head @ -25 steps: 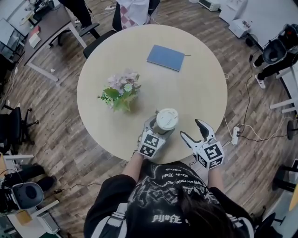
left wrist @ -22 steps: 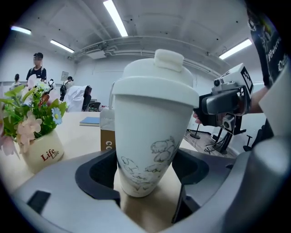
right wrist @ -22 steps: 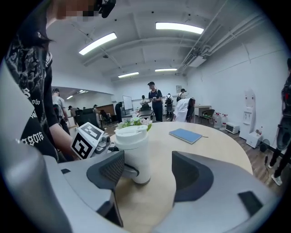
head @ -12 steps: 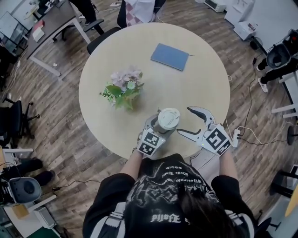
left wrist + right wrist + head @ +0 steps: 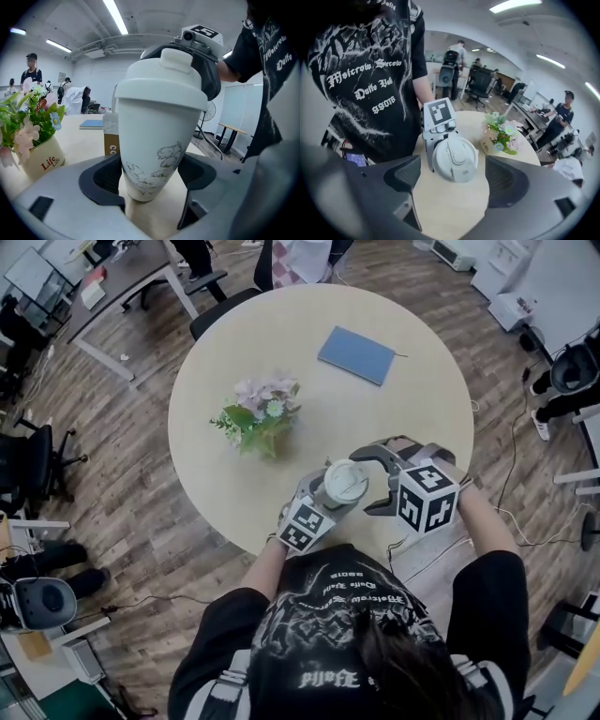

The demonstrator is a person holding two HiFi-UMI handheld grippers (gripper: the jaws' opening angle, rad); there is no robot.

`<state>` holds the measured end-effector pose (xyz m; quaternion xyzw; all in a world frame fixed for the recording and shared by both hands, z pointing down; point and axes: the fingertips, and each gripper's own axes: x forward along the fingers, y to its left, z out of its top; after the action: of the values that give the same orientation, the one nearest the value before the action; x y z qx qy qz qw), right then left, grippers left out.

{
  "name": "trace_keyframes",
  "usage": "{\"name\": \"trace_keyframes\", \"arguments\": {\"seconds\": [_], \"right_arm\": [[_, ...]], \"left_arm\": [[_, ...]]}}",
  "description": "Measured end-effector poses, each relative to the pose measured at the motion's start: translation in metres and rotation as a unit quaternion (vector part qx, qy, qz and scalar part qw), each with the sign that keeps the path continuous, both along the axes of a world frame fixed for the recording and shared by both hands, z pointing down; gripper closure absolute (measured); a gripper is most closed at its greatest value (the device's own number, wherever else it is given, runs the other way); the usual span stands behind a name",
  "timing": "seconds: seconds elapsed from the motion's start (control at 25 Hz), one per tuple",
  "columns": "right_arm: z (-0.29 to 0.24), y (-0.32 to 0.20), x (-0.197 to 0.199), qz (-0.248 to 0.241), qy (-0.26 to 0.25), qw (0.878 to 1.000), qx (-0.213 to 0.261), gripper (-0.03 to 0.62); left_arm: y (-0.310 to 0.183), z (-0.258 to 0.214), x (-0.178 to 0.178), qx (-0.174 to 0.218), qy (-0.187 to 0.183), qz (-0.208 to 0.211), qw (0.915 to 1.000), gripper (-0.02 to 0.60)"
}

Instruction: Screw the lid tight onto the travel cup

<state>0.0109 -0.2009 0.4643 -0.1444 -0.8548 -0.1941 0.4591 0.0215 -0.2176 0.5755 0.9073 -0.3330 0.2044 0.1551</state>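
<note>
A white travel cup [image 5: 154, 140] with a faint drawing stands near the front edge of the round table [image 5: 412, 399]. Its white lid [image 5: 346, 481] sits on top. My left gripper [image 5: 330, 497] is shut on the cup's lower body, with a dark pad on each side in the left gripper view [image 5: 150, 187]. My right gripper [image 5: 367, 482] reaches in from the right and points down at the lid [image 5: 455, 160]. Its jaws have just been opening and stand wide on either side of the lid without touching it.
A pot of flowers [image 5: 261, 423] stands left of the cup and a blue notebook [image 5: 354, 354] lies at the far side. A small brown and white carton [image 5: 110, 136] stands behind the cup. Desks, chairs and people surround the table.
My right gripper has swung left from the table's edge to the cup, rolled over, and opened wider around the lid. The left gripper and the cup have stayed put.
</note>
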Motion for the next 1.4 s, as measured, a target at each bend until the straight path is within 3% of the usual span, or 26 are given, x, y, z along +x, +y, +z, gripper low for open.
{"name": "trace_keyframes", "arguments": {"seconds": [0.12,0.32,0.4,0.6,0.68,0.76,0.84,0.92,1.12,1.4], "right_arm": [[0.008,-0.003,-0.001,-0.093,0.061,0.993,0.045,0.157],[0.010,0.000,-0.012,-0.234,0.116,0.960,0.103,0.157],[0.011,-0.002,-0.014,-0.285,0.131,0.941,0.126,0.157],[0.027,-0.005,-0.006,-0.413,0.174,0.878,0.170,0.158],[0.034,0.001,-0.006,-0.442,0.177,0.863,0.169,0.161],[0.038,0.005,-0.006,-0.456,0.180,0.856,0.163,0.181],[0.038,0.004,-0.006,-0.456,0.185,0.857,0.156,0.183],[0.038,0.004,-0.007,-0.444,0.184,0.864,0.148,0.183],[0.038,0.006,-0.012,-0.345,0.170,0.919,0.091,0.184],[0.038,0.004,-0.019,-0.208,0.152,0.966,0.038,0.184]], "left_arm": [[-0.001,0.000,0.000,-0.002,-0.006,0.011,0.9999,0.196],[0.001,-0.001,0.001,-0.006,-0.009,0.015,0.9998,0.196],[0.001,-0.001,0.001,-0.008,-0.010,0.023,0.9996,0.196],[-0.003,0.001,0.000,-0.009,-0.015,0.036,0.9992,0.196],[0.000,0.002,0.000,-0.011,-0.014,0.036,0.9992,0.196],[0.000,0.000,0.001,-0.007,-0.011,0.039,0.9992,0.196],[-0.004,-0.003,0.003,0.003,-0.009,0.043,0.9990,0.196],[-0.003,-0.001,0.002,-0.001,-0.013,0.043,0.9990,0.196],[-0.003,0.002,0.000,-0.004,-0.019,0.041,0.9990,0.196],[-0.002,0.005,-0.002,-0.013,-0.016,0.032,0.9993,0.196]]}}
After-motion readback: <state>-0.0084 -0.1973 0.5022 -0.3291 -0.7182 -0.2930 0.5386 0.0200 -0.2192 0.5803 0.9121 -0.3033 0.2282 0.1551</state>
